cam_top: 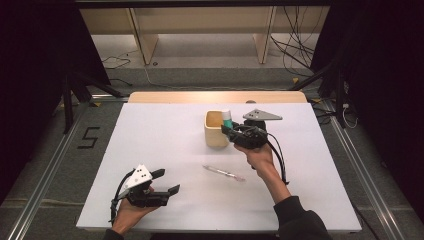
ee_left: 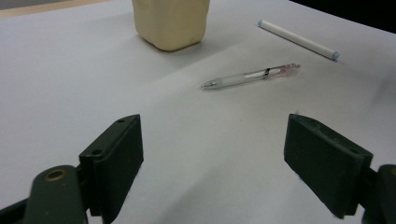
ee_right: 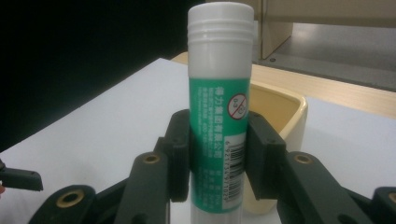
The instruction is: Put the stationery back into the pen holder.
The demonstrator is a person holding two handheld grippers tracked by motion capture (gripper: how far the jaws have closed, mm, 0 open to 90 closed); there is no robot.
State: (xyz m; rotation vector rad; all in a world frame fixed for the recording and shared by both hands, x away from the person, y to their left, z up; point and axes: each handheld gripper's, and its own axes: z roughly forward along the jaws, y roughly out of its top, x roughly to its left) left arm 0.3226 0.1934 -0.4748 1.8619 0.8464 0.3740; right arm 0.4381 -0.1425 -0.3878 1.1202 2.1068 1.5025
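- The right gripper (cam_top: 229,129) holds a glue stick (ee_right: 218,116): in the right gripper view its two jaws press on the green-labelled tube from either side, closed just to the tube's width, with the white cap end standing clear above them.
- In the high view that gripper sits at about 1 o'clock from the table's middle, right against the cup (cam_top: 216,129), and the glue stick (cam_top: 227,119) shows as a bit of white and green at the cup's right rim (whether it is over the opening or just beside it I cannot tell).
- In the right gripper view the cup (ee_right: 285,116) stands just behind and to the right of the held stick, its cream rim and hollow inside visible.
- The left gripper (cam_top: 161,182) rests low at about 7 o'clock on the table (cam_top: 150,145), well apart from the cup.
- Its jaws stand wide open with nothing between them; the left gripper view shows bare white table in the gap.
- A pen (cam_top: 223,172) lies flat on the table at about 5 o'clock from the cup, between the two grippers, touching neither.
- In the left gripper view the pen (ee_left: 252,76) has a clear barrel and a pinkish end, and the cup (ee_left: 170,21) stands beyond it at 11 o'clock.
- A white marker (ee_left: 299,39) with pale blue ends lies at 1 o'clock from the pen in that view, apart from it.
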